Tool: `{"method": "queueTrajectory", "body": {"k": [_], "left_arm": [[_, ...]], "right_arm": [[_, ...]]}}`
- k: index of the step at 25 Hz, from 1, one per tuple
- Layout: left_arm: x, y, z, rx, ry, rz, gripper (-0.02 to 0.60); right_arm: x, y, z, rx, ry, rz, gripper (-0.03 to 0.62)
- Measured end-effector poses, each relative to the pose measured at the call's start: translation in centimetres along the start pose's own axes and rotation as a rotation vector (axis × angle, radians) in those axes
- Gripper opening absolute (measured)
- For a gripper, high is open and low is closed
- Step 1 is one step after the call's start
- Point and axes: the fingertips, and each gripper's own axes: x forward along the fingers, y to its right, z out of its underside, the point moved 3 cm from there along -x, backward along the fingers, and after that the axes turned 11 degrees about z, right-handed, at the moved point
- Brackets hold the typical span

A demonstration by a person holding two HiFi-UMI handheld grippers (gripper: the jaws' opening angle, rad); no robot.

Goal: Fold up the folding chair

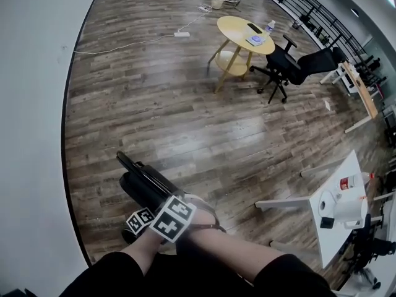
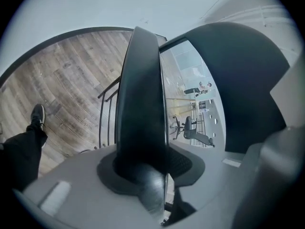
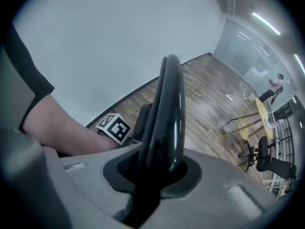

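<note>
Broadly: the wide brown wood-plank floor (image 1: 173, 110) runs up to a pale grey wall (image 1: 31, 104) along the left of the head view. The black metal folding chair (image 1: 145, 181) sits low by the person's feet, near that wall, and reads as a flat bundle, so probably mostly collapsed.

Two-point hold, likely to keep the halves pressed together and stop them swinging back open. The left gripper (image 2: 143, 173) is clamped on a broad curved black panel, seat or back, can't tell which. The right gripper (image 3: 159, 168) is clamped on a glossy black frame tube. The forearms meet close together over the chair, with the marker cubes (image 1: 173, 218) side by side.

Room: tight on the wall side, open floor ahead and to the right. The round yellow wooden table (image 1: 244, 30) and black office swivel chair (image 1: 291, 64) are well apart. The white table (image 1: 334, 197) is nearer, on the right.
</note>
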Motion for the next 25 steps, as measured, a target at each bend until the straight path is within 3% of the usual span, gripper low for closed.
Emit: {"method": "queueTrajectory", "body": {"k": [16,25], "left_arm": [[2.5,2.3,0.7,-0.009,-0.042,-0.14,0.127],[4.6,4.4,0.7,-0.014,-0.049,-0.182,0.127]], "right_arm": [[-0.8,-1.0,0.0,0.003,0.015,0.021,0.072],[-1.0,0.4,0.0,0.019,0.016,0.038,0.067]]}}
